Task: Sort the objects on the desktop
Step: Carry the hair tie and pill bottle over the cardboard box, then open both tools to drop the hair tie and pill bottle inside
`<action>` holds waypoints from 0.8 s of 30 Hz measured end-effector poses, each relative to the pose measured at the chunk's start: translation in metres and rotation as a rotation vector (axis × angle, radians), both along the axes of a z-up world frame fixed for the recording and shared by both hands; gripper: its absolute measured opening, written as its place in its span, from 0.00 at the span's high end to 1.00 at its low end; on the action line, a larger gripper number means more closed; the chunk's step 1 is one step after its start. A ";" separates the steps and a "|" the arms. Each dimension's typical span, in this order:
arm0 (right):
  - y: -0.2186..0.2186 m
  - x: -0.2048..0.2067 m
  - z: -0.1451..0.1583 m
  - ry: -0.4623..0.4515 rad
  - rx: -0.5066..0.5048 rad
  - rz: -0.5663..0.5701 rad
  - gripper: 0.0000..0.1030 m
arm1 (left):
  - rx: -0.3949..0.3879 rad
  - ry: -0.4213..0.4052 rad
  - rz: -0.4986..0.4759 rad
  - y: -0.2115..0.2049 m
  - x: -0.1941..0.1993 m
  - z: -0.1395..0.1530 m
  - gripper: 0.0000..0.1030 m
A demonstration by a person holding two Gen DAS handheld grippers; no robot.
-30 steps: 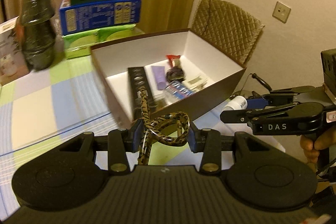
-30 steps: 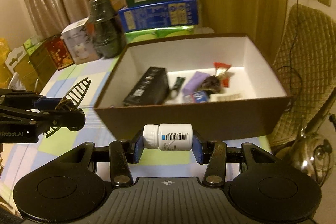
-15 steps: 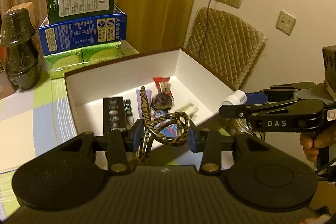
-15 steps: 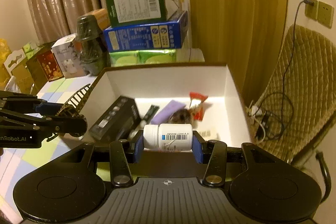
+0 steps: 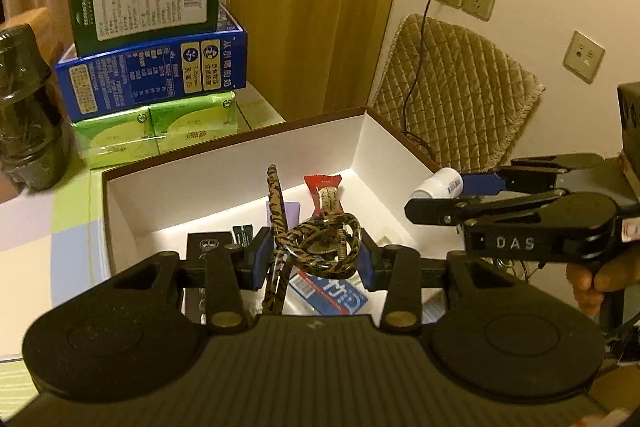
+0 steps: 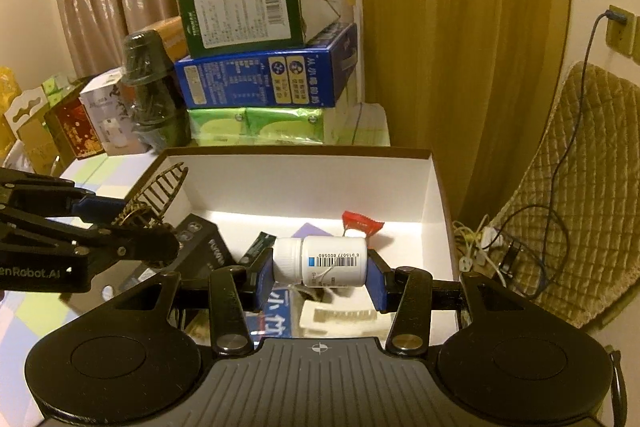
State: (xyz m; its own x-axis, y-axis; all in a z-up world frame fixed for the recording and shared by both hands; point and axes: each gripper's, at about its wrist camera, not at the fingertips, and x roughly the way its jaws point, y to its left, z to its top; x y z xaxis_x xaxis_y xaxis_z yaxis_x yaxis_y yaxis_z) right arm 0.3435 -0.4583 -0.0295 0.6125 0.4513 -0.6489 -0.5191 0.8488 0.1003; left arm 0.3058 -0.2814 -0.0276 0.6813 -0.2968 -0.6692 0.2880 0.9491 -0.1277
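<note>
My left gripper (image 5: 310,259) is shut on a leopard-print hair clip (image 5: 320,247), held over the open brown box (image 5: 240,163) with white walls. In the right wrist view my right gripper (image 6: 320,269) is shut on a white pill bottle (image 6: 324,261) lying sideways, also above the box (image 6: 304,167). Each gripper shows in the other's view: the right gripper (image 5: 430,195) with the bottle (image 5: 438,183) at the right, the left gripper (image 6: 128,223) with the clip (image 6: 156,195) at the left. Inside the box lie a red snack packet (image 5: 326,191), a black case (image 6: 204,247), a purple sachet and a blue packet.
Behind the box stands a stack of a green box (image 5: 146,7), a blue box (image 5: 156,75) and green tissue packs (image 5: 156,131). A dark wrapped jar (image 5: 28,107) is at the left. A quilted chair (image 5: 452,95) with cables stands to the right of the table.
Both grippers have moved forward from before the box's front wall to over its inside, each still holding its object. The box now fills more of both views.
</note>
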 end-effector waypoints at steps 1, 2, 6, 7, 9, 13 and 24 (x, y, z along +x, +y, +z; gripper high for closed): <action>0.000 0.006 -0.002 0.006 -0.001 -0.002 0.57 | 0.002 0.005 0.005 -0.001 0.005 -0.002 0.64; 0.001 0.011 -0.004 0.010 -0.006 -0.002 0.57 | 0.007 0.009 0.010 -0.002 0.011 -0.004 0.64; 0.005 0.029 -0.013 0.021 -0.024 0.001 0.57 | 0.007 0.039 0.032 -0.004 0.035 -0.015 0.64; 0.007 0.034 -0.016 0.028 -0.029 0.002 0.57 | 0.005 0.049 0.040 -0.004 0.041 -0.018 0.64; 0.009 0.042 -0.020 0.037 -0.038 0.004 0.57 | 0.001 0.065 0.056 -0.003 0.052 -0.024 0.64; 0.013 0.057 -0.027 0.054 -0.051 0.010 0.57 | 0.008 0.089 0.080 -0.003 0.068 -0.034 0.64; 0.024 0.089 -0.046 0.087 -0.091 0.023 0.57 | 0.039 0.136 0.124 -0.004 0.103 -0.060 0.64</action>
